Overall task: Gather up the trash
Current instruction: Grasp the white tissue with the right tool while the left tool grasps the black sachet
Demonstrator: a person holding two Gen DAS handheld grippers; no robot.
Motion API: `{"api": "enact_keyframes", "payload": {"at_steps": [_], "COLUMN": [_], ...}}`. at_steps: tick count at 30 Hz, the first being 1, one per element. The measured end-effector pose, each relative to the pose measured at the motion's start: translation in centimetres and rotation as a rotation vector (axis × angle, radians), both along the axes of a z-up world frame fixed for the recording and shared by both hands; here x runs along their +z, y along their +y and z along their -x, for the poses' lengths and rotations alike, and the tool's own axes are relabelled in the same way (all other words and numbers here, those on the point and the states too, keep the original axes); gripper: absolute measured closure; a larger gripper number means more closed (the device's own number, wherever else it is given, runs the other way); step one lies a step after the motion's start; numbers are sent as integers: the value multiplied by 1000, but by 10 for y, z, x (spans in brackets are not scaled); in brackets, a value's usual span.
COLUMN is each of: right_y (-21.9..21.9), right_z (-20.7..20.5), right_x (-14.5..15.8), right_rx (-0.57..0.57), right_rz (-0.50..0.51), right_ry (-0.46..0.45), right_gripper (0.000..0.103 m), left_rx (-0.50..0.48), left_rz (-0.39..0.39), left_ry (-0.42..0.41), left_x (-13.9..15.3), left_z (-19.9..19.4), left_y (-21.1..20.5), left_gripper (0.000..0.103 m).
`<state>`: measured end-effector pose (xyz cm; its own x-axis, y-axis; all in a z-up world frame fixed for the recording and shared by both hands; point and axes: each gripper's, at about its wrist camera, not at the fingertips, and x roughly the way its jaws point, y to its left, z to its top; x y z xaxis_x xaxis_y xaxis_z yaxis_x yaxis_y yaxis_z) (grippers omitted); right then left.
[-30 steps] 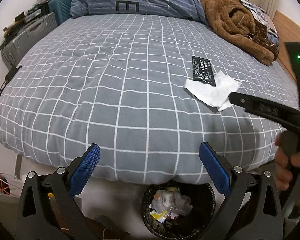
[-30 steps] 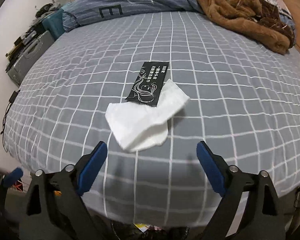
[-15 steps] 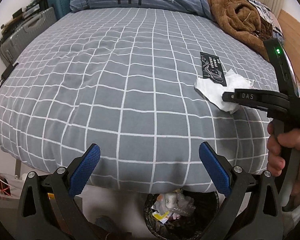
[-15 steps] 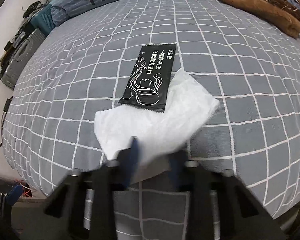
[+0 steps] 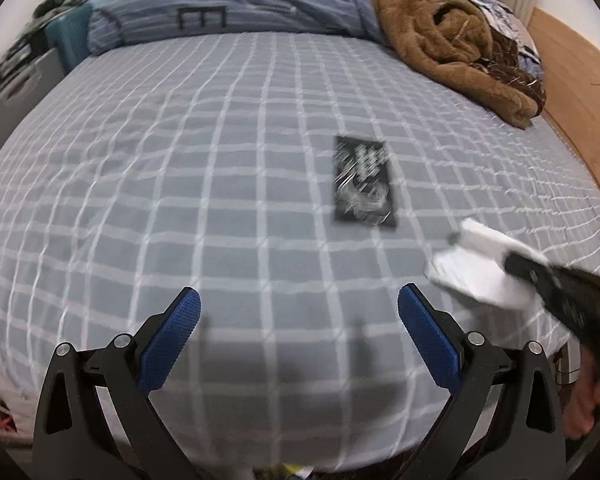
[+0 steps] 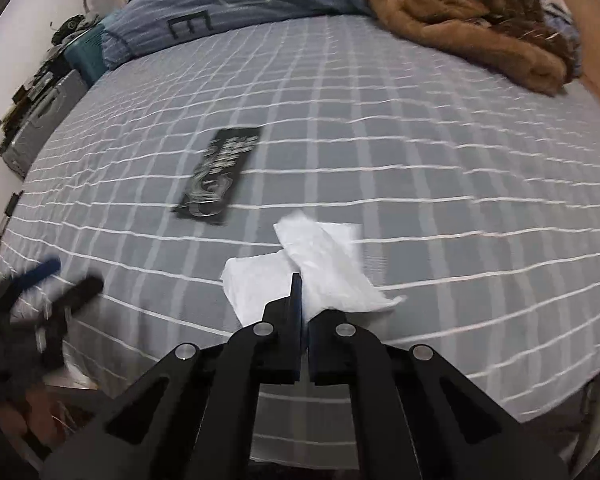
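Note:
A white tissue (image 6: 320, 268) is pinched in my right gripper (image 6: 300, 284), which is shut on it and holds it just above the grey checked bed (image 6: 380, 152). The tissue also shows in the left wrist view (image 5: 484, 268), at the tip of the right gripper (image 5: 516, 264). A black wet-wipe packet (image 5: 362, 180) lies flat on the bed; in the right wrist view it (image 6: 218, 176) lies left of the tissue. My left gripper (image 5: 298, 328) is open and empty over the bed's near edge, short of the packet.
A brown fleece garment (image 5: 452, 52) lies at the bed's far right. A blue striped duvet (image 5: 240, 4) is bunched at the head. Suitcases (image 6: 40, 128) stand left of the bed. A wooden floor (image 5: 572, 72) runs along the right side.
My right gripper closed on the tissue and pulled it off the black packet, toward the near right. My left gripper moved forward over the bed; the trash bin dropped out of view.

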<state>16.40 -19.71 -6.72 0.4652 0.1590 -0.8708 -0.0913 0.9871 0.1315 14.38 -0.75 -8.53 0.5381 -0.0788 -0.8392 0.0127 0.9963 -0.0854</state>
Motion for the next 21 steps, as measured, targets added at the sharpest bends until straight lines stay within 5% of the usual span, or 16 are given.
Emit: {"api": "enact_keyframes", "payload": {"at_steps": [14, 21], "right_y": [-98, -94], "right_z": [7, 4], "right_x": [11, 7], "right_rx": [-117, -101], "right_rz": [48, 39], "right_ry": [-12, -11], "right_gripper": [101, 101], "left_rx": [-35, -47], "left_rz": [-2, -37], "left_ry": [68, 137], "left_x": [-25, -45], "left_z": [-125, -145], "left_y": [-60, -71], "left_gripper": [8, 26]}}
